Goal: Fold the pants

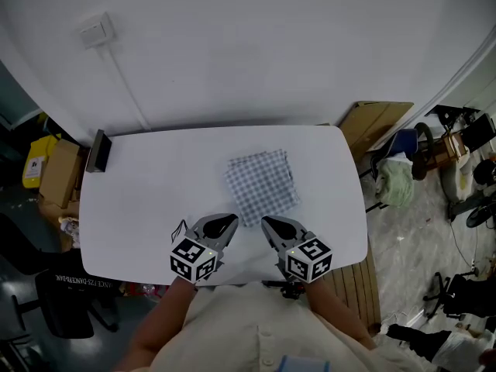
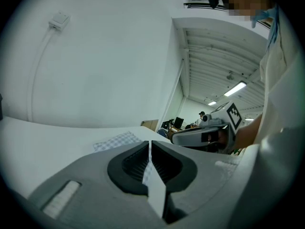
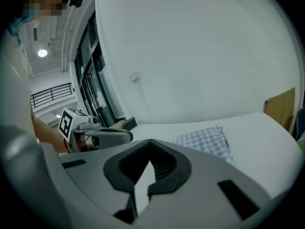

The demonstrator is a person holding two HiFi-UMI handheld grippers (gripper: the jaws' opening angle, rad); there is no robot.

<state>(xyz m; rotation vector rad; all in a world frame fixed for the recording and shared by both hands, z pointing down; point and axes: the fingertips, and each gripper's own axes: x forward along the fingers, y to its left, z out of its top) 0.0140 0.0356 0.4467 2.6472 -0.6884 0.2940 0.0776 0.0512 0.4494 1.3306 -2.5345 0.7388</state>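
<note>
Just beyond the closed, empty left tongs [image 1: 233, 220] and right tongs [image 1: 266, 222], the folded pants [image 1: 262, 186] lie on the table [image 1: 155, 184].

Noted pants [image 1: 262, 186] as grey-and-white check, small squares. Logged table [image 1: 139, 208] plain white, wall [image 1: 248, 45] white too. Marked left gripper [image 1: 232, 220] and right gripper [image 1: 265, 222] grey with black pads, marker cubes [image 1: 194, 259] black-and-white squares. Spotted black box [image 1: 98, 151] at table edge, yellow item [image 1: 35, 161] beyond, shirt [image 1: 248, 324] pale cream.
</note>
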